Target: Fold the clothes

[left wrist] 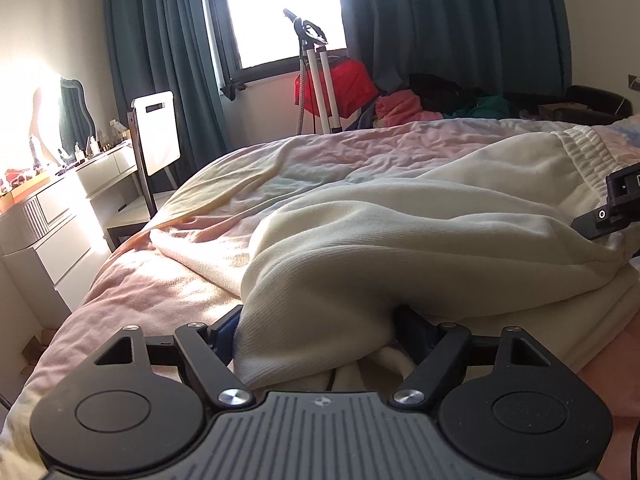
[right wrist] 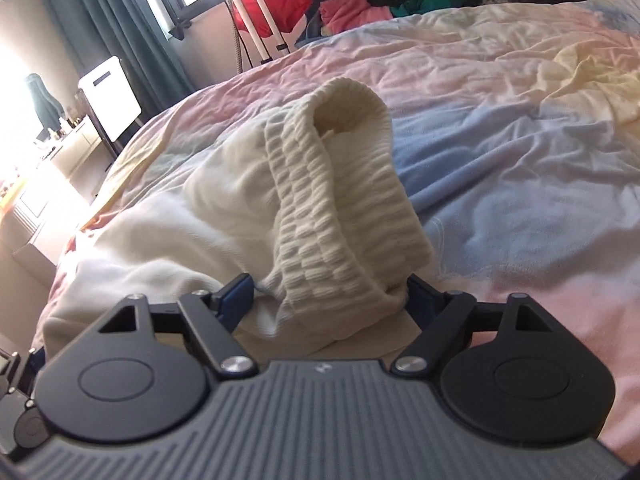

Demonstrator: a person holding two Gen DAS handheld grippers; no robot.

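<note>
A cream knit garment (left wrist: 400, 232) lies bunched on the pastel bedspread (left wrist: 320, 152). My left gripper (left wrist: 320, 320) is shut on a plain fold of it; the cloth drapes over and hides the blue fingertips. My right gripper (right wrist: 330, 292) is shut on the garment's ribbed waistband (right wrist: 328, 200), which stands up in a loop in front of it. The rest of the garment (right wrist: 160, 224) trails left. The right gripper's body shows at the right edge of the left wrist view (left wrist: 612, 208).
A white dresser (left wrist: 52, 220) with small items and a chair (left wrist: 156, 140) stand left of the bed. A garment steamer stand (left wrist: 316, 76), a red bag (left wrist: 344, 80) and a heap of clothes (left wrist: 420, 104) sit beyond the far edge, below the window and teal curtains.
</note>
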